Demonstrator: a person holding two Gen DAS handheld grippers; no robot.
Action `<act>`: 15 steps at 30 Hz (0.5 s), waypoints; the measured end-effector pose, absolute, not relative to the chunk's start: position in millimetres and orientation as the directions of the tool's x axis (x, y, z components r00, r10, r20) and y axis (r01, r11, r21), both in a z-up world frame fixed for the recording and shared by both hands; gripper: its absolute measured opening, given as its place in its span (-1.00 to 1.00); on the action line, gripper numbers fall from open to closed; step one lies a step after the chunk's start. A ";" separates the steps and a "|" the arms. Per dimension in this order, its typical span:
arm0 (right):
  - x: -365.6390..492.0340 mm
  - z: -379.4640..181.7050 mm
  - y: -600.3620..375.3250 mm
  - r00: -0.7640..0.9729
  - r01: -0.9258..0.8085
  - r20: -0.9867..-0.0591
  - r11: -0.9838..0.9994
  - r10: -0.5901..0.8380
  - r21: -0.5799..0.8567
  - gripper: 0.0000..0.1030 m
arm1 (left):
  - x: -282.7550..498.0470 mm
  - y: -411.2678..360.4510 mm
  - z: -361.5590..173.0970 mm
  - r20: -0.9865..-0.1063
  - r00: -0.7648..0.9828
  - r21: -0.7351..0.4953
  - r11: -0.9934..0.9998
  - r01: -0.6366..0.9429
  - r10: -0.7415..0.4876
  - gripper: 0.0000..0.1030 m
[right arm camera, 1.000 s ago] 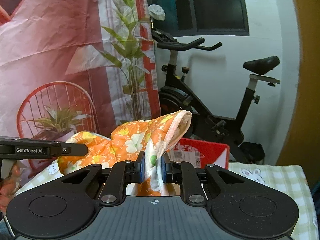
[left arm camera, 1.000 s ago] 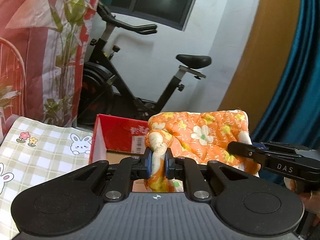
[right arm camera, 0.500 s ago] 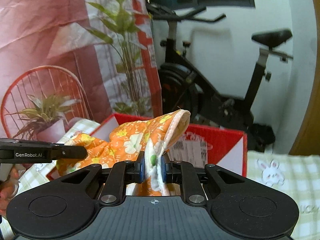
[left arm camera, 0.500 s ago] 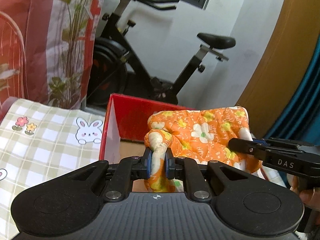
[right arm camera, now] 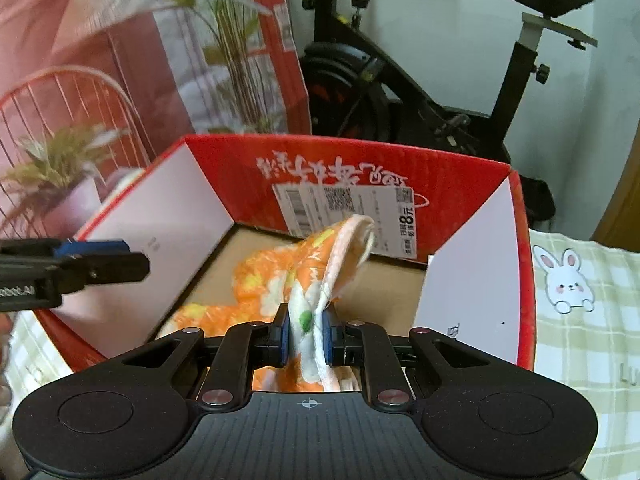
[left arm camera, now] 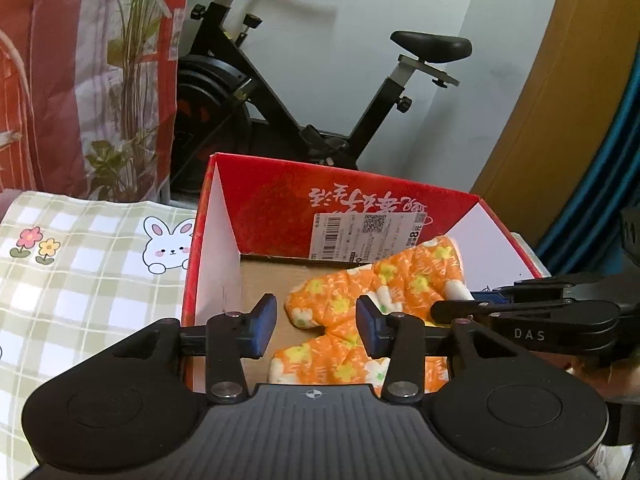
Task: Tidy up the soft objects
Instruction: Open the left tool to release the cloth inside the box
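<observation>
Left wrist view: left gripper has its jaws spread wide with nothing between them, poised over the red box; orange floral oven mitt lies inside the box on the brown cardboard floor, toward the right wall, cuff end raised; right gripper comes in from the right at the mitt's cuff, its jaws hard to read from this side. Right wrist view: right gripper is clamped on the mitt's white-lined cuff, blue pads pressing both sides; rest of the mitt drapes down into the box; left gripper's tip visible at left over the box's left wall. Box sits on a checked bunny tablecloth; shipping label on the far inner wall; exercise bike behind the box.
</observation>
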State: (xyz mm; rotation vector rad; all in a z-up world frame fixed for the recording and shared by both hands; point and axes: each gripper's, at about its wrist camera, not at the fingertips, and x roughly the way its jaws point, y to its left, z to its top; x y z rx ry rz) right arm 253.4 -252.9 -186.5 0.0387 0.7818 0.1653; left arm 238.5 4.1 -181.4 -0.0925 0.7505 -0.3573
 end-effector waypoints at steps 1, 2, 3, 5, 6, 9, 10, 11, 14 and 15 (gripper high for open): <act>254.1 -186.7 -251.0 0.688 -0.134 -0.709 0.987 0.157 0.088 -0.72 | 239.6 2.5 -182.2 -0.651 0.675 -0.203 0.936 0.288 -0.348 -0.11; 254.6 -186.4 -250.8 0.678 -0.134 -0.719 0.988 0.152 0.083 -0.72 | 239.8 1.7 -182.5 -0.651 0.675 -0.200 0.936 0.289 -0.347 -0.11; 255.0 -187.5 -248.6 0.668 -0.136 -0.730 0.988 0.146 0.074 -0.72 | 239.6 1.5 -182.6 -0.650 0.676 -0.199 0.936 0.289 -0.347 -0.11; 255.6 -189.4 -245.2 0.651 -0.136 -0.748 0.989 0.130 0.053 -0.68 | 239.0 1.8 -182.0 -0.648 0.675 -0.205 0.935 0.290 -0.352 -0.11; 255.2 -190.1 -244.6 0.649 -0.127 -0.752 0.991 0.113 0.039 -0.59 | 239.9 2.6 -182.2 -0.648 0.676 -0.205 0.935 0.291 -0.352 -0.11; 251.7 -186.7 -244.8 0.670 -0.081 -0.741 0.997 0.049 -0.007 -0.40 | 237.9 2.0 -179.8 -0.646 0.680 -0.194 0.937 0.292 -0.346 -0.10; 250.4 -184.8 -245.7 0.676 -0.074 -0.736 0.997 0.034 -0.022 -0.36 | 236.5 2.3 -178.2 -0.646 0.682 -0.190 0.937 0.293 -0.344 -0.10; 247.7 -182.0 -245.8 0.684 -0.069 -0.729 0.997 0.026 -0.029 -0.33 | 235.0 2.2 -176.9 -0.645 0.683 -0.188 0.938 0.292 -0.342 -0.09; 237.7 -172.0 -246.3 0.707 -0.066 -0.707 0.997 0.028 -0.027 -0.14 | 230.2 3.7 -171.4 -0.641 0.692 -0.177 0.941 0.287 -0.332 -0.06; 233.1 -168.6 -245.3 0.715 -0.065 -0.698 0.997 0.026 -0.029 -0.12 | 228.1 4.5 -169.7 -0.639 0.694 -0.174 0.942 0.287 -0.330 -0.05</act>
